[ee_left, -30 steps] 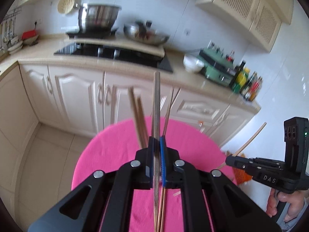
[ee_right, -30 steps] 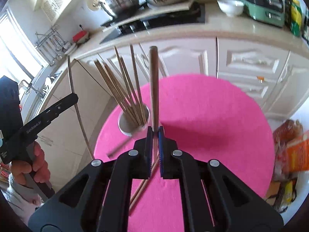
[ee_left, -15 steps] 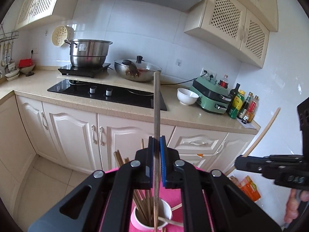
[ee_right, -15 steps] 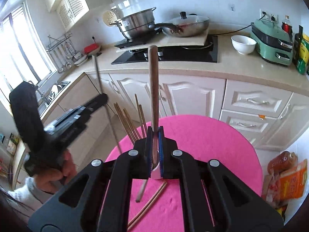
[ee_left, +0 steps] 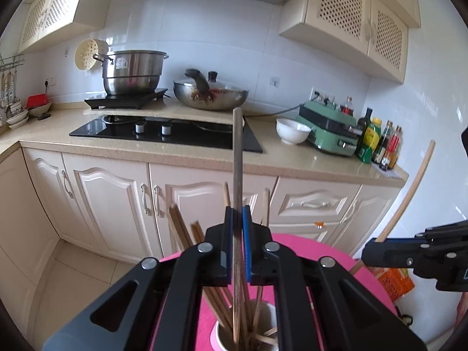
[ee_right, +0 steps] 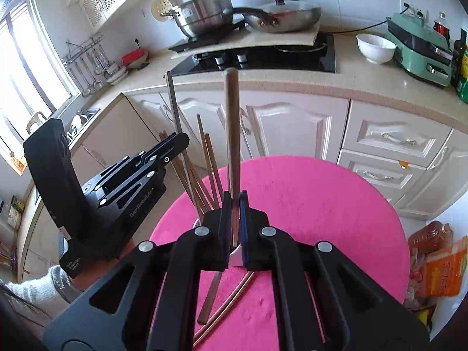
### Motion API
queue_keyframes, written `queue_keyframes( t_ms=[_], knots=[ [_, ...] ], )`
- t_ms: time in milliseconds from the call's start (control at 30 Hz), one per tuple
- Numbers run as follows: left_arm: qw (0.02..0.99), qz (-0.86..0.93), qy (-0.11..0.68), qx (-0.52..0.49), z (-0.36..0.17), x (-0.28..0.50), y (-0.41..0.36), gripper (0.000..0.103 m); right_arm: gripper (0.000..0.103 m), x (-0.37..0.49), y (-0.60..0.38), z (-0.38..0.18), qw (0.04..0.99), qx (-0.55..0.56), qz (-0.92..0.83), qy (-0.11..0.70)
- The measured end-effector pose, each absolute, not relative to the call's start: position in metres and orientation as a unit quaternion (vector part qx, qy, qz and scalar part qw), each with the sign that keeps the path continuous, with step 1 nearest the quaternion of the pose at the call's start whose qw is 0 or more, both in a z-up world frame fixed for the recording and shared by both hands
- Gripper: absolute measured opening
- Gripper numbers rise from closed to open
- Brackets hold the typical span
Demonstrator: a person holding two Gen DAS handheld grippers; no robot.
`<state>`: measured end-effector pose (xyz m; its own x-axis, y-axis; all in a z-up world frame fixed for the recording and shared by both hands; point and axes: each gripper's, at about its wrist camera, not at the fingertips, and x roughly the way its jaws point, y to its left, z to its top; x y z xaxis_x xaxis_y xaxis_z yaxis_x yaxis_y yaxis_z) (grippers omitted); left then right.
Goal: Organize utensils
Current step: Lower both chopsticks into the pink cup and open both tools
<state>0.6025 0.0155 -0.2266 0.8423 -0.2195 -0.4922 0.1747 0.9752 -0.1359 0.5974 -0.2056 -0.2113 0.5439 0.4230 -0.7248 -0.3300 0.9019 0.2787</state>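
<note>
Reading "GenRobot.AI" on left hand-held gripper [ee_right: 175, 146] clamping chopstick [ee_right: 172, 102].

The left gripper [ee_left: 237, 244] is clamped on a grey chopstick [ee_left: 237, 158] standing upright over a white cup [ee_left: 264, 332] packed with wooden chopsticks [ee_left: 181, 231] on the pink table [ee_left: 345, 259]. At right, the right gripper [ee_left: 369, 249] pinches a pale chopstick [ee_left: 415, 184].

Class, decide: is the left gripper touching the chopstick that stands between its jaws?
Touching. The left wrist view shows the left gripper with its jaws shut against both sides of the grey chopstick, no gap showing; its lower end points into the cup below.
</note>
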Motion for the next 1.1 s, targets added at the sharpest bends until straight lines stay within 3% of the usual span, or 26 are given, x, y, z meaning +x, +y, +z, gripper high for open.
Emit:
queue_keyframes(
  t_ms=[367,467,1100],
  knots=[
    [0.941,-0.113,0.318,-0.019,-0.251,0.602,0.012,0.007,0.006,0.605,-0.200,-0.239,0.860,0.062,0.212,0.461],
    [0.936,-0.112,0.333,-0.026,-0.253,0.599,0.015,0.023,0.006,0.606,-0.197,-0.244,0.856,0.063,0.213,0.467],
    [0.932,-0.079,0.355,-0.009,-0.246,0.557,0.025,0.029,0.006,0.605,-0.187,-0.264,0.844,0.065,0.208,0.490]
  ],
)
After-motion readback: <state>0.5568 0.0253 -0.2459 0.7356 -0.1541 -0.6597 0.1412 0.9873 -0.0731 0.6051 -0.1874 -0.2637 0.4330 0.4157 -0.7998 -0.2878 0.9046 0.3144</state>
